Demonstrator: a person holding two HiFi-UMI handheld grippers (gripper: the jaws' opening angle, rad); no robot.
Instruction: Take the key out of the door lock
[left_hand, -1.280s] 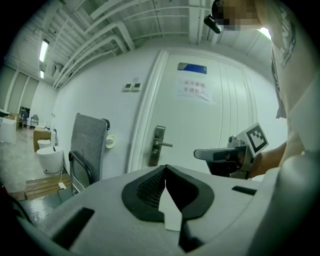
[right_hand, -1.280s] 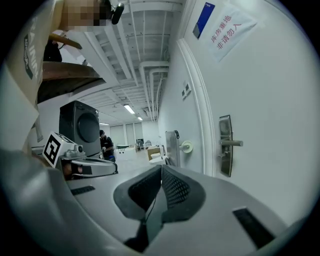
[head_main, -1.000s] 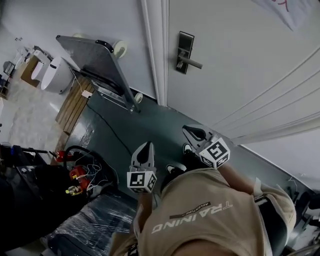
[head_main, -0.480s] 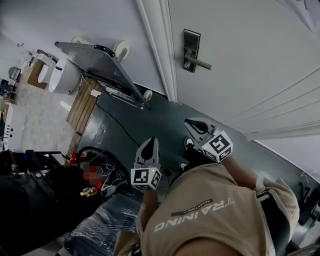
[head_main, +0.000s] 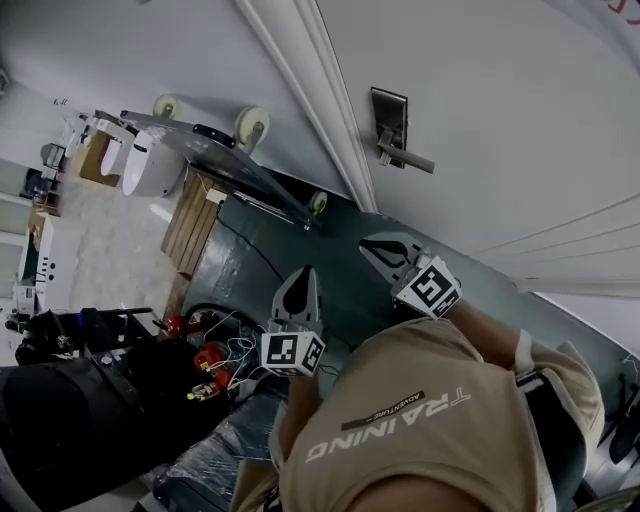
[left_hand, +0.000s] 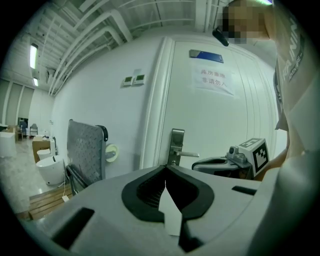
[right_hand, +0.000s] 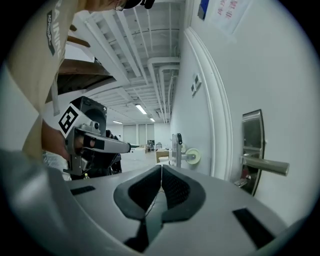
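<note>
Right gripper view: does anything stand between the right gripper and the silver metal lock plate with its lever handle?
Nothing visible does: only open air separates the shut right gripper from the silver metal lock plate.

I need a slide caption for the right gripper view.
Right gripper, jaws shut and empty, door handle to its right.

A big work hall is shown: pipes (right_hand: 159, 64) and long lights (left_hand: 33, 56) are seen overhead, a wheeled cart (head_main: 235, 170) by the wall (head_main: 150, 50).
</note>
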